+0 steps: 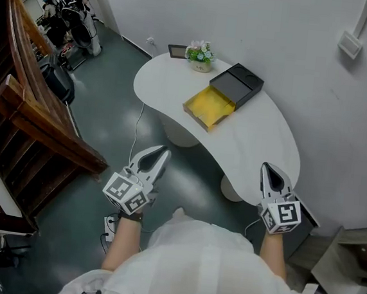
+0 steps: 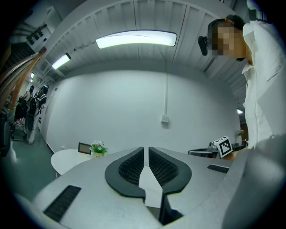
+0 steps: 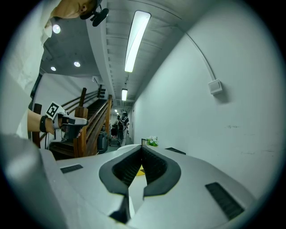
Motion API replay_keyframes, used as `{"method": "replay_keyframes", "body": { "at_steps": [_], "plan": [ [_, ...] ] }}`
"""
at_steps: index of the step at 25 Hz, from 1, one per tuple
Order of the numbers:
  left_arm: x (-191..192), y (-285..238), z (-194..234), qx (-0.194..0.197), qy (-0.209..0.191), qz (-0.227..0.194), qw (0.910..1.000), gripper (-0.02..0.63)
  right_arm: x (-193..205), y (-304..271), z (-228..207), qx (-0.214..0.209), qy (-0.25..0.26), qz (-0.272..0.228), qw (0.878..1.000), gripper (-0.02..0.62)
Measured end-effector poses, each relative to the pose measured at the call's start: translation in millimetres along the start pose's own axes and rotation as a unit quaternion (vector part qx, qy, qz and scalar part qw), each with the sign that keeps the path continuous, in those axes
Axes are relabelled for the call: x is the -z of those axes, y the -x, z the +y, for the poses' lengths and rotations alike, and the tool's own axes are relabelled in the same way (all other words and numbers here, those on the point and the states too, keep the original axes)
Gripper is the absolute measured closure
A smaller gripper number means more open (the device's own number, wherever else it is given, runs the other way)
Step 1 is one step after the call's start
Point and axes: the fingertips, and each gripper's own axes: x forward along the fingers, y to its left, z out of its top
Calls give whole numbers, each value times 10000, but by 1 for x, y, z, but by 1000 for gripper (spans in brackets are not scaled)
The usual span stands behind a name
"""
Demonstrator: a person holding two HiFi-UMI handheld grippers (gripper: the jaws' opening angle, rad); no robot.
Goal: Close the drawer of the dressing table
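Observation:
On the white curved dressing table (image 1: 261, 144) sits a black box (image 1: 240, 84) whose yellow drawer (image 1: 210, 107) is pulled out toward me. Both grippers hang in the air short of the table's near edge, well apart from the drawer. My left gripper (image 1: 165, 150) is off the table's left side, over the floor, jaws shut and empty (image 2: 146, 150). My right gripper (image 1: 266, 166) is over the table's near right end, jaws shut and empty (image 3: 142, 148). A sliver of the yellow drawer (image 3: 141, 170) shows behind its jaws.
A small flower pot (image 1: 200, 54) and a picture frame (image 1: 177, 51) stand at the table's far end. A wooden staircase (image 1: 38, 116) runs along the left. People stand far back in the corridor (image 1: 71, 9). A power strip (image 1: 110, 226) lies on the floor.

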Motion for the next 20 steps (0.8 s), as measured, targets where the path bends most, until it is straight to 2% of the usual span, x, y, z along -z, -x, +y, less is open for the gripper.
{"method": "replay_keyframes", "body": {
  "at_steps": [11, 20],
  "plan": [
    [11, -5, 12, -170, 197, 60, 9996, 561, 15, -21, 2, -232, -123, 256, 9993, 586],
    [16, -9, 69, -288, 286, 91, 9991, 561, 16, -87, 18, -440, -36, 357, 9984, 586]
  ]
}}
